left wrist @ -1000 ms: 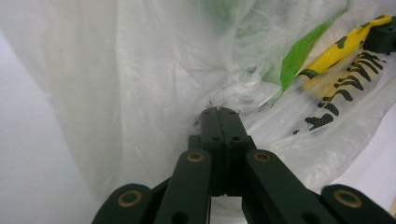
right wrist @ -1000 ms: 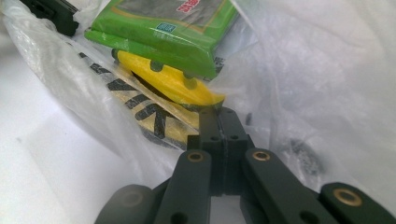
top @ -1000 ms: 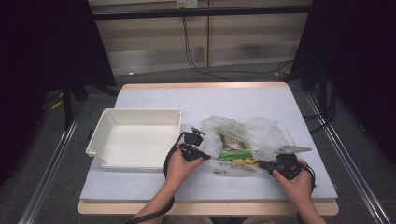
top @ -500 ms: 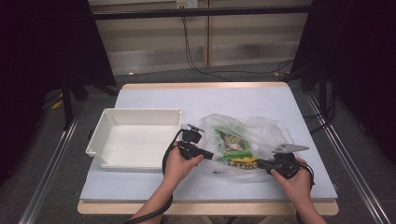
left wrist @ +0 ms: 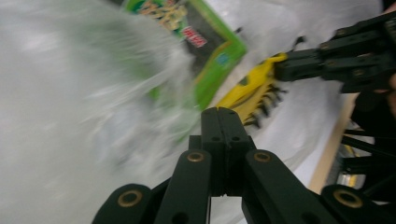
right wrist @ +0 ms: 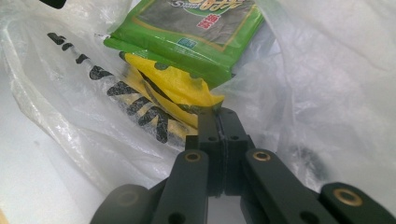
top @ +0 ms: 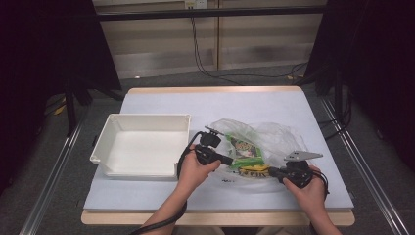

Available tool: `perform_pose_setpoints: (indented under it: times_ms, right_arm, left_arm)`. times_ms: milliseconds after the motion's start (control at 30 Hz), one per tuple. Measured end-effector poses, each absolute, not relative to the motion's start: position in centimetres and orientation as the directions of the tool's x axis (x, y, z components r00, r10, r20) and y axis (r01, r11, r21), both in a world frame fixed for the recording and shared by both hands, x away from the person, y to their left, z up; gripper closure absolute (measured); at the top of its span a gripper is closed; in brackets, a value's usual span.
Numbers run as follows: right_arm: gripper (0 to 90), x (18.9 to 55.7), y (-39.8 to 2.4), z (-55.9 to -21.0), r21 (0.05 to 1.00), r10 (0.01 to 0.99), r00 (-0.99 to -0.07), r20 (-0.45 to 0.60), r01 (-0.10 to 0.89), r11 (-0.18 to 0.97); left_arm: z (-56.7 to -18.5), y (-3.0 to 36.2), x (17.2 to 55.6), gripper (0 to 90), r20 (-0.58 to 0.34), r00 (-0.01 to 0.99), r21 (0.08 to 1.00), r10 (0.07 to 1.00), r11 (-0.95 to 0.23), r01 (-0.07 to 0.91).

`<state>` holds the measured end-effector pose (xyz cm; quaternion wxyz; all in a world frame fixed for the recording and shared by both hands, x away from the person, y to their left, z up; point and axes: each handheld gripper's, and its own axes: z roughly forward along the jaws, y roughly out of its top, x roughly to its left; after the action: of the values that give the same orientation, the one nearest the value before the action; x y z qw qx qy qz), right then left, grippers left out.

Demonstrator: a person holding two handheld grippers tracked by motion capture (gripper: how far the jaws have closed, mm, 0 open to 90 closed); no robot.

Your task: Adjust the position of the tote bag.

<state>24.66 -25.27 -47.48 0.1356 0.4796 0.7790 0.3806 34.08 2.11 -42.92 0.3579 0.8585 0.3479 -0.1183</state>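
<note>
On the left of the pale blue desk (top: 161, 200) sat a white rectangular plastic tray (top: 105, 147), with nothing inside it. Just right of the tray, the left tongs (top: 230, 161) were pressed shut against the near left edge of a crumpled clear plastic bag (top: 281, 137); the blurred left gripper view left it unclear whether any film was caught between them. Their jaws had just flicked open a little and closed again. The bag lay right of centre on the desk. Inside it rested a flat green snack packet (top: 246, 150), and a yellow packet with black print (right wrist: 173, 88) beneath its near edge. Farther right, the right tongs (right wrist: 218, 122) were clamped on the bag's film, at the tip of the yellow packet. The thin film would likely tear or slide free if the two tongs pulled apart. The packets might also spill onto the desk if the bag were lifted unevenly.
</note>
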Motion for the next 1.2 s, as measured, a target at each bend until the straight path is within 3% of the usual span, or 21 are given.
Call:
perform_pose_setpoints:
  times_ms: [367, 467, 733, 1200]
  right_arm:
    - [89.8, 24.7, -24.7, -47.8, 0.713, 0.843, -0.517, 0.146, 0.646, 0.273]
    - [89.7, 24.6, -24.6, -47.8, 0.706, 0.839, -0.526, 0.138, 0.646, 0.289]
    - [89.8, 24.7, -24.7, -47.9, 0.702, 0.840, -0.522, 0.146, 0.653, 0.284]
    - [89.5, 24.8, -25.5, -48.2, 0.699, 0.846, -0.502, 0.178, 0.670, 0.251]
  left_arm:
    - [-45.0, -3.2, 34.2, 88.0, -0.395, 0.744, 0.556, 0.539, -0.505, 0.660]
    - [-45.3, -2.5, 34.6, 88.4, -0.358, 0.723, 0.562, 0.591, -0.482, 0.672]
    - [-45.5, 1.6, 35.2, 90.0, -0.361, 0.656, 0.536, 0.663, -0.428, 0.728]
    - [-46.8, 4.7, 35.4, 90.0, -0.324, 0.630, 0.481, 0.705, -0.451, 0.752]
